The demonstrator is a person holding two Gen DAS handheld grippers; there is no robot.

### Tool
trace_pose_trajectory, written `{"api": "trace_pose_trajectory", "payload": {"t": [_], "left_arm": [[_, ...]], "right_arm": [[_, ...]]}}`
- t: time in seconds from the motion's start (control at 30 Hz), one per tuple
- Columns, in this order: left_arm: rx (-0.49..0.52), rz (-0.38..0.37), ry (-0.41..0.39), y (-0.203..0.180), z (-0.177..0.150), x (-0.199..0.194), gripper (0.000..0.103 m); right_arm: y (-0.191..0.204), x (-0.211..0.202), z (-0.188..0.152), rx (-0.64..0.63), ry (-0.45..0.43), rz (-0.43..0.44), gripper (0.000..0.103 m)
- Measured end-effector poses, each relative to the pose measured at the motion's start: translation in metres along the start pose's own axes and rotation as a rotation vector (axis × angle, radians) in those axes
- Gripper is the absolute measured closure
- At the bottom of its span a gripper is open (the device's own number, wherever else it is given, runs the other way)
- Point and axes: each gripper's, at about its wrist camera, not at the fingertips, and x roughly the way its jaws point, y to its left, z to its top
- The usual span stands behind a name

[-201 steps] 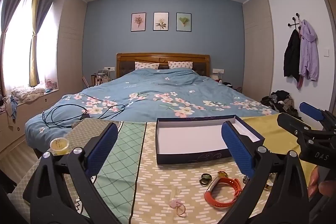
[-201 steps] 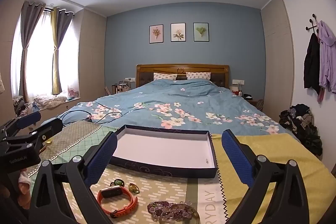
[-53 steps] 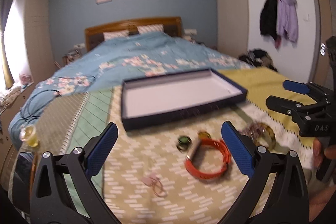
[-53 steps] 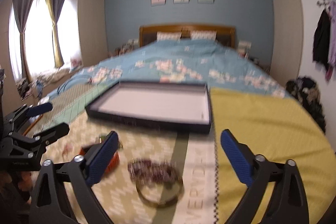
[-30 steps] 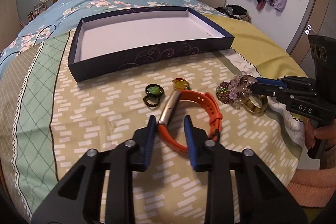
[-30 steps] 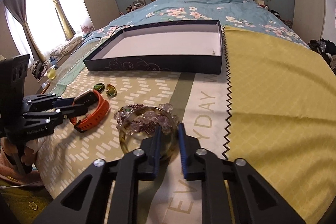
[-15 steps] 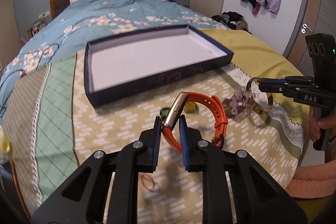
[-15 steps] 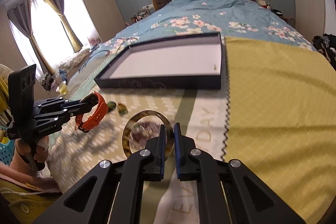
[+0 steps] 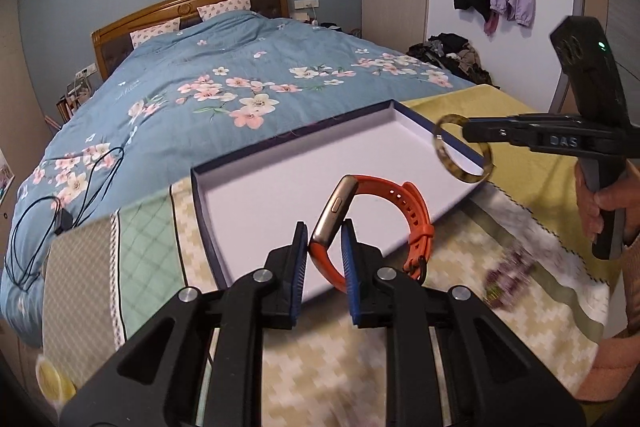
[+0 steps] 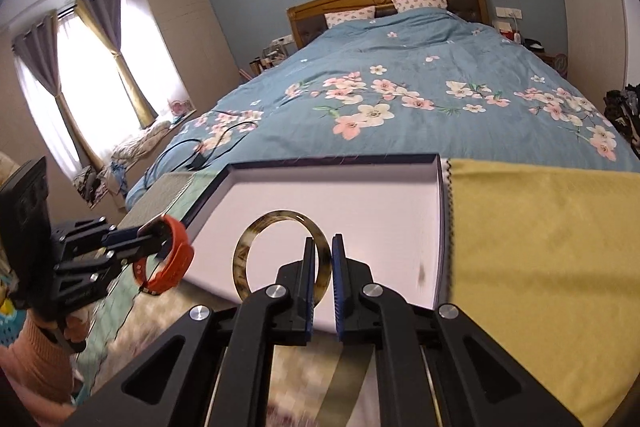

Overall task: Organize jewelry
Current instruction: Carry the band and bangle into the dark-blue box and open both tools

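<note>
Your left gripper [image 9: 325, 251] is clamped on an orange watch [image 9: 376, 223]. Its blue pads pinch the band just below the gold case, and the rest of the loop curls off to the right, clear of the cloth. The watch hangs over the near edge of the tray [image 9: 256, 195]. In the right wrist view, the same watch [image 10: 170, 253] shows just left of the tray's near left corner.

Your right gripper [image 10: 321, 281] is closed nearly all the way on a bangle [image 10: 256, 239], a thin brown and yellow mottled ring. The pads grip its right side, and the ring stands upright, with the tray's [image 10: 438, 235] white floor visible through it. From the left wrist view, the bangle [image 9: 452, 169] hangs over the tray's right end, held at the tip of the right gripper [image 9: 470, 131], with your hand [image 9: 604, 203] around its handle.

The tray is shallow, dark blue outside and white inside. It rests on a patterned cloth [image 9: 400, 359] at the foot of a bed [image 9: 224, 95] with a blue floral quilt. A blurred purple beaded piece [image 9: 506, 279] lies on the cloth to the right of the watch, outside the tray.
</note>
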Motion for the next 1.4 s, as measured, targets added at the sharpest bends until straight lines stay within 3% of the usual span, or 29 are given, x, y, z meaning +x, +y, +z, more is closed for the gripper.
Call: {"api": "trace_pose_trajectory", "payload": {"t": [0.47, 0.83, 1.07, 1.13, 1.37, 1.4], "left_arm": [[0.048, 0.018, 0.107, 0.034, 0.057, 0.105, 0.085], [0.1, 0.024, 0.202, 0.046, 0.073, 0.16, 0.085], [0.086, 0.065, 0.216, 0.052, 0.079, 0.171, 0.08], [0.069, 0.076, 0.205, 0.054, 0.08, 0.169, 0.079], [-0.027, 0.105, 0.084, 0.063, 0.071, 0.123, 0.062], [-0.039, 0.105, 0.057, 0.062, 0.069, 0.111, 0.06]], "right_arm": [[-0.023, 0.095, 0.048, 0.078, 0.111, -0.071, 0.096], [-0.031, 0.121, 0.052, 0.113, 0.181, -0.121, 0.095], [-0.037, 0.123, 0.048, 0.157, 0.17, -0.121, 0.091], [-0.037, 0.115, 0.048, 0.161, 0.142, -0.101, 0.081], [-0.017, 0.064, 0.038, 0.056, 0.062, -0.017, 0.067], [-0.012, 0.054, 0.033, 0.03, 0.058, 0.005, 0.061]]}}
